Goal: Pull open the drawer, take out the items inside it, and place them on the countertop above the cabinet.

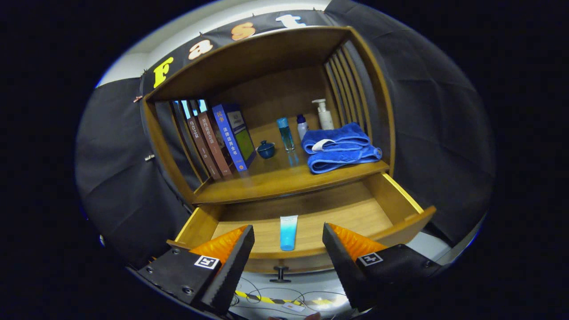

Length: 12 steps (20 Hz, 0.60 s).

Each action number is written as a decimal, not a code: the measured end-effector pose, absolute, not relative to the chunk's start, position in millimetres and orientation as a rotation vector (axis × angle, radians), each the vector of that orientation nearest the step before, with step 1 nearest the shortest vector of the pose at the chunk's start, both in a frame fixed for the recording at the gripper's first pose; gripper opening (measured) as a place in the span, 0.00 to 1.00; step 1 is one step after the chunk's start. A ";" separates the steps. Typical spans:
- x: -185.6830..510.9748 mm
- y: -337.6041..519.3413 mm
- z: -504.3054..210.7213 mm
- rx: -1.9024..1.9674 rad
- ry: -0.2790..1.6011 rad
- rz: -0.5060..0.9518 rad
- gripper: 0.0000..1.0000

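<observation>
The cabinet [266,178] stood against the booth wall, and every position below is given relative to it. Its countertop [284,175], the destination for the task, sat under a hood and already carried a row of leaning books [218,140] at the left, a small lidded pot [266,149], three bottles [311,122] toward the back and folded towels [340,149] at the right; the front strip of the countertop remained free, probably the most accessible place for a deposit. The drawer [400,209] directly below the countertop was pulled fully out, so the opening step appeared complete and its floor was exposed from above. The drawer held one visible item, a tube [288,232], lying flat near the front wall with its cap toward the cabinet back. The drawer knob [280,273] projected from the front panel. The gripper [288,249] was released, fingers spread wide and empty, hovering in front of the drawer with the tube centred between and just beyond them, an alignment suited to a straight descent onto the tube.
</observation>
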<state>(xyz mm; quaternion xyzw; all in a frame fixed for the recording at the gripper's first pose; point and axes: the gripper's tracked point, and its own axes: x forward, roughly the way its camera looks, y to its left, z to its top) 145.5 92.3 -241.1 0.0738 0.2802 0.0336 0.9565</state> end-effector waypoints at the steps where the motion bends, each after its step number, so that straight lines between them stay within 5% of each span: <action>1: 157.0 95.6 -248.3 0.118 0.635 0.073 0.97; 12: 213.6 125.7 -377.6 -0.069 1.195 0.066 0.95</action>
